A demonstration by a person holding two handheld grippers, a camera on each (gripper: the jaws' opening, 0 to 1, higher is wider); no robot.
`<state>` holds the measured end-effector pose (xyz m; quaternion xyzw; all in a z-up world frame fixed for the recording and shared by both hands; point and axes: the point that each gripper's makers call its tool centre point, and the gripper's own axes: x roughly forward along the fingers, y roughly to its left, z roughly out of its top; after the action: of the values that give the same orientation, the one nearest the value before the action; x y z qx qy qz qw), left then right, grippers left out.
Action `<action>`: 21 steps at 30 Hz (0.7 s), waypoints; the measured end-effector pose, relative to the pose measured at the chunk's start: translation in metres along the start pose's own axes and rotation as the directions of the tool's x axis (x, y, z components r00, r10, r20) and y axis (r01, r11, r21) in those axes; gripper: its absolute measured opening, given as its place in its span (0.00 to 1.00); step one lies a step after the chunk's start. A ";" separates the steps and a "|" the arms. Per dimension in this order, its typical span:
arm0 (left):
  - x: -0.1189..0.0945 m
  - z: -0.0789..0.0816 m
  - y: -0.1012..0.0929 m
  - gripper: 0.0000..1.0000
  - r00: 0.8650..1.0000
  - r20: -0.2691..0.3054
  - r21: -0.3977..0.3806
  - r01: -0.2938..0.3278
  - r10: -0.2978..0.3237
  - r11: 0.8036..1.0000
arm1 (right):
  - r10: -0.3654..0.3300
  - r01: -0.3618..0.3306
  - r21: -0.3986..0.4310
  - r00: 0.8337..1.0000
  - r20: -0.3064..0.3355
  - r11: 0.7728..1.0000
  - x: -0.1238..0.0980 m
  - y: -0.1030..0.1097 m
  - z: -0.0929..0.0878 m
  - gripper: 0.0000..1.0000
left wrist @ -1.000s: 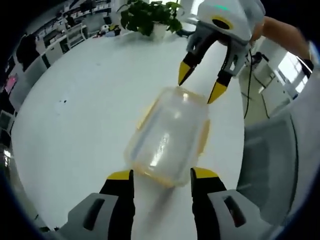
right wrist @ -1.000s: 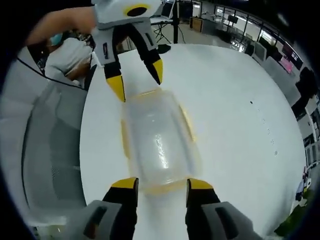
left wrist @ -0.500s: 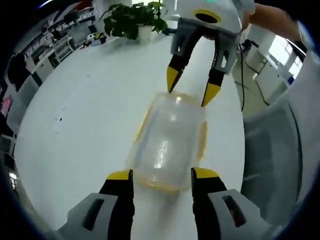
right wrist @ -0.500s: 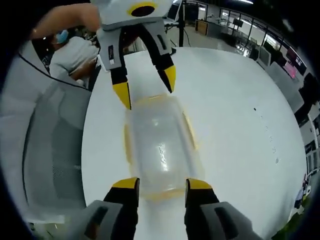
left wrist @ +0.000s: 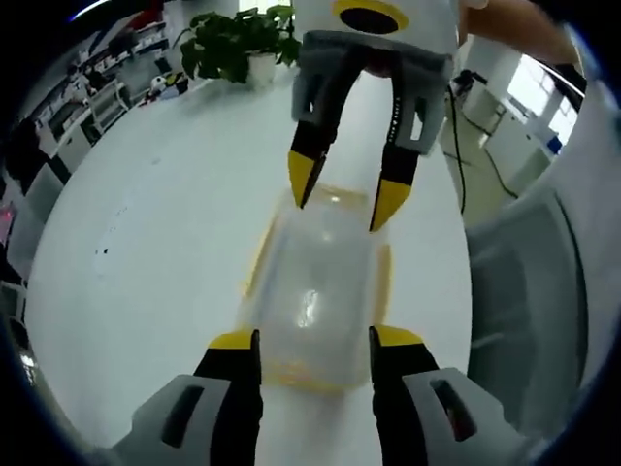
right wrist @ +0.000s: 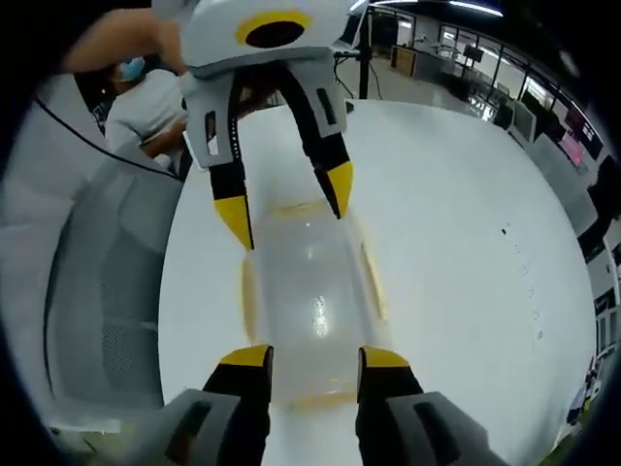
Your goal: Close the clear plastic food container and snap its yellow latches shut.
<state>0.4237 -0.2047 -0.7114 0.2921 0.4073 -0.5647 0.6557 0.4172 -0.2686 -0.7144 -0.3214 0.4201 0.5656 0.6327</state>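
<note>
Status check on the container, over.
Left gripper open at one end of the clear container; right gripper open at the opposite end. Lid on, yellow latches along the sides. White table, nothing blocking.

White round table (left wrist: pixel 165 233) centre frame; potted plant (left wrist: pixel 231 41) top centre-left, bright window (left wrist: pixel 529 83) upper right, grey mesh chair (right wrist: pixel 92 320) left, desks (right wrist: pixel 485 83) upper right.

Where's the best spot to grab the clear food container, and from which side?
Grip the clear container across its short ends, one gripper from each end. It lies flat on the white table with its lid on, and the yellow latches run along the long sides, so the ends are probably the freest places. The left gripper and right gripper already straddle them, open.
</note>
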 end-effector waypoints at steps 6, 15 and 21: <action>0.006 0.008 -0.003 0.42 1.000 0.016 0.009 0.010 -0.010 1.000 | 0.014 -0.014 -0.035 1.000 -0.002 0.999 0.007 0.003 0.007 0.32; 0.008 0.015 -0.001 0.42 0.999 0.033 0.021 0.015 -0.016 1.000 | 0.028 -0.027 -0.040 0.999 0.020 0.999 0.010 0.004 0.017 0.32; 0.012 0.021 -0.002 0.42 0.999 0.042 0.031 0.016 -0.017 0.999 | 0.031 -0.029 -0.051 0.999 0.027 0.998 0.013 0.005 0.022 0.32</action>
<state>0.4263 -0.2286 -0.7114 0.2868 0.3869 -0.5823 0.6550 0.4161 -0.2424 -0.7159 -0.3229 0.4018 0.5898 0.6216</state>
